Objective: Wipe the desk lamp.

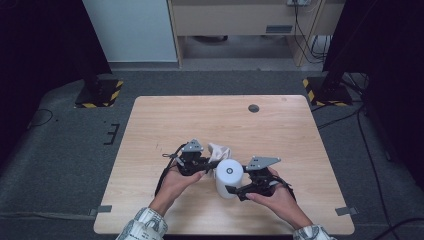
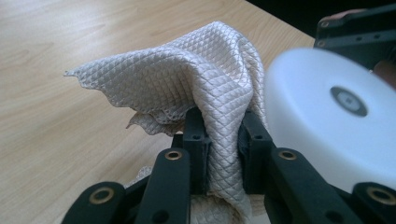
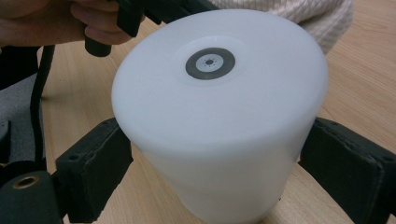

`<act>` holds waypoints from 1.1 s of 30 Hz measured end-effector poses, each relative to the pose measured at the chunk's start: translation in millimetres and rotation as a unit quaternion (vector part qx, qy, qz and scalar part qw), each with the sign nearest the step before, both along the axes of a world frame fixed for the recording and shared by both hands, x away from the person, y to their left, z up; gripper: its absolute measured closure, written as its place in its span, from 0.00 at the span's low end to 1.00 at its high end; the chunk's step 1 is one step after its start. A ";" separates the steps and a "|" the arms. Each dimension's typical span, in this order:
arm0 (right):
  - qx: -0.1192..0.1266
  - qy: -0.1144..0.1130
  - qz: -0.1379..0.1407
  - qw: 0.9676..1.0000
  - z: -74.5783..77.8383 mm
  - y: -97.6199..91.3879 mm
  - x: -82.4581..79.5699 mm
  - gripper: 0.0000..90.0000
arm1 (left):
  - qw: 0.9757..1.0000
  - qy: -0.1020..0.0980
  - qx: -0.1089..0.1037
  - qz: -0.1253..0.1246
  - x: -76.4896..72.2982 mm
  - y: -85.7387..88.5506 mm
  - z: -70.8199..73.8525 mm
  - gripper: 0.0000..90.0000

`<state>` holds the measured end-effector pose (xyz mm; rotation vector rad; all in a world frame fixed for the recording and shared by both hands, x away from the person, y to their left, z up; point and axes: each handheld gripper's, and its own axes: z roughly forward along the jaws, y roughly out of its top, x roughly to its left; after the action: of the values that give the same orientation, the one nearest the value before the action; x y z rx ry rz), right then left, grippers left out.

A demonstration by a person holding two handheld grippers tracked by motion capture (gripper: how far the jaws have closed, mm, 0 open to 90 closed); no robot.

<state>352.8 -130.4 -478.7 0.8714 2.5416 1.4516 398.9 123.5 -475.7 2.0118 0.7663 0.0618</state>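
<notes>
**Two grippers, one wipe: cloth to the wall of the white cup**

Two tools share the work here. My left gripper (image 2: 224,154) is clamped on a bunched quilted cloth (image 2: 187,79), the fabric pinched between its black jaws and fanning up above them. My right gripper (image 3: 210,172) has its jaws spread wide and closed on the white cup (image 3: 219,107), one pad on each flank. The cup stands upside down on the wooden table (image 1: 210,115), its flat base with the dark ring mark facing up. In the high view the cup (image 1: 229,177) sits near the front edge of the table, between my two hands, with the cloth (image 1: 220,151) just behind and left of it.

I judge the step to be wiping the cup's outside. To do it well, I should keep the right grip firm and low so the cup neither tips nor skids, bring the free fold of cloth flat against the wall rather than the hard jaw tips, and sweep around the side, turning the cup between passes.
</notes>
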 end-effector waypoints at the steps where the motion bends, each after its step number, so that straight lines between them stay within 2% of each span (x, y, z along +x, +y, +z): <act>1: 0.000 0.000 0.000 1.000 -0.1 0.0 0.2 0.10 | 1.000 0.002 0.004 -0.001 -0.2 0.0 -2.6 0.84; 5: -0.004 0.001 0.001 1.000 -0.3 0.6 0.8 0.10 | 1.000 0.011 0.011 -0.003 -0.3 -0.5 -12.3 0.84; 9: -0.007 0.002 0.002 1.000 -0.7 1.9 1.6 0.09 | 1.000 0.012 0.028 -0.006 -0.1 -2.3 -17.3 0.84; 16: -0.009 0.002 0.002 1.000 -0.6 2.4 2.0 0.09 | 1.000 0.005 0.017 -0.009 0.5 -0.9 -5.4 0.84; 19: -0.009 0.001 0.002 1.000 -0.7 2.4 2.1 0.09 | 1.000 0.007 0.018 -0.009 1.8 -2.5 -6.3 0.84; 26: -0.010 0.003 0.001 1.000 -0.9 2.9 2.3 0.09 | 0.999 0.011 0.040 -0.010 4.3 -8.2 -14.6 0.84; 30: -0.011 0.002 0.002 1.000 -0.9 2.9 2.4 0.09 | 0.998 0.008 0.063 -0.017 3.8 -10.3 -18.6 0.84; 33: -0.010 0.002 0.002 1.000 -0.9 2.9 2.5 0.09 | 0.997 0.009 0.067 -0.020 2.3 -8.6 -20.9 0.84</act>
<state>355.3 -127.5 -479.6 0.8678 2.5583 1.4231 401.2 114.9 -496.6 2.1572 0.7502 0.0732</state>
